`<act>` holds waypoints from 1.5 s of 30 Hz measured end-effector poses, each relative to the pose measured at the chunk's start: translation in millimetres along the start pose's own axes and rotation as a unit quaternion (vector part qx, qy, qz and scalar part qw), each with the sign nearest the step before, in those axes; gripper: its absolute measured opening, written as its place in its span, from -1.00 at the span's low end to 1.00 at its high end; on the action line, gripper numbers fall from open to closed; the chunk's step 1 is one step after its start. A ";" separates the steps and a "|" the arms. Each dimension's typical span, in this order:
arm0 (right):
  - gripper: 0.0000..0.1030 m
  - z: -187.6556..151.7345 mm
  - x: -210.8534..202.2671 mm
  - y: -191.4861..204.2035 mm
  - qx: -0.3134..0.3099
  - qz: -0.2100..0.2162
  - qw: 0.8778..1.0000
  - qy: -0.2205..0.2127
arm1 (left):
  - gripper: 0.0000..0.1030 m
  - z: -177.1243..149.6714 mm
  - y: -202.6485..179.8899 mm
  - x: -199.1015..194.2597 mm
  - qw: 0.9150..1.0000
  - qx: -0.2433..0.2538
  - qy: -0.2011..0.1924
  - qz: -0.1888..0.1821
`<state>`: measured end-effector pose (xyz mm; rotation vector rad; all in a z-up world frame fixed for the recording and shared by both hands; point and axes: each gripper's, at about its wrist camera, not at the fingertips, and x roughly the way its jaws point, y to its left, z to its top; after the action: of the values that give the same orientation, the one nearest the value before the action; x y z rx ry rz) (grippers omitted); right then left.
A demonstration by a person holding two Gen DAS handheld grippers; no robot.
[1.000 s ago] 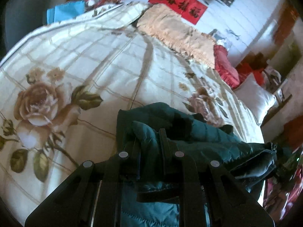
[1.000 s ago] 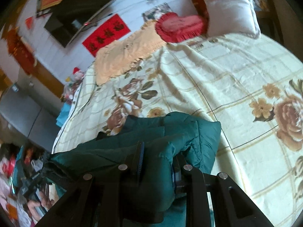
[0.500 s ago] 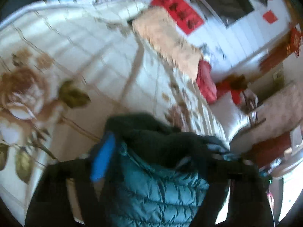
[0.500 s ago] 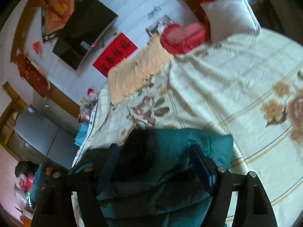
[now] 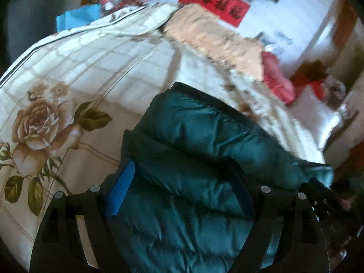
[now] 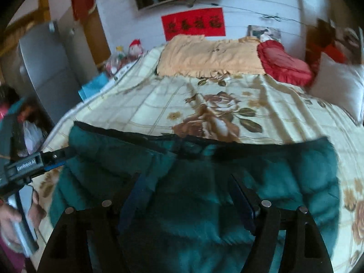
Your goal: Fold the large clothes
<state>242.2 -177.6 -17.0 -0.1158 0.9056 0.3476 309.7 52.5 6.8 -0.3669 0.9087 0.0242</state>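
Observation:
A dark teal quilted down jacket [image 5: 200, 150] lies folded over on the floral bedspread [image 5: 68, 72], its black-trimmed edge toward the pillows. It also shows in the right wrist view [image 6: 204, 182], spread wide across the near part of the bed. My left gripper [image 5: 182, 182] is open, its blue-padded fingers [image 5: 120, 188] wide apart above the jacket. My right gripper [image 6: 188, 193] is open too, fingers spread over the jacket's middle. The left gripper also shows at the left of the right wrist view [image 6: 34, 163].
A peach fringed blanket [image 6: 211, 54], a red heart cushion [image 6: 284, 63] and a white pillow [image 6: 339, 88] lie at the head of the bed. Toys [image 6: 134, 47] and a grey cabinet [image 6: 45, 68] stand to the left. A red banner [image 6: 193, 24] hangs on the wall.
Both grippers were shut on the bunched jacket a second ago. They have opened and let go, and the jacket now lies flatter and wider on the bed.

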 end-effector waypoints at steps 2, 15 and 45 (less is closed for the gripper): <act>0.44 0.3 21.3 7.7 -0.020 -0.015 1.000 0.017 | 0.60 1.5 -0.6 18.1 1.000 0.005 0.020 0.022; 0.51 -1.7 40.3 -22.5 0.026 0.005 0.999 0.045 | 0.73 -1.2 -7.3 49.1 0.996 0.044 0.025 0.074; 0.52 -45.8 -41.2 -100.9 0.085 -0.057 0.995 -0.007 | 0.90 -1.1 -14.3 60.9 0.995 0.047 0.013 0.091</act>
<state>219.2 -293.6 -17.5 -0.0089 0.9073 0.1641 349.1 30.6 -36.6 -0.1966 0.9624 0.1441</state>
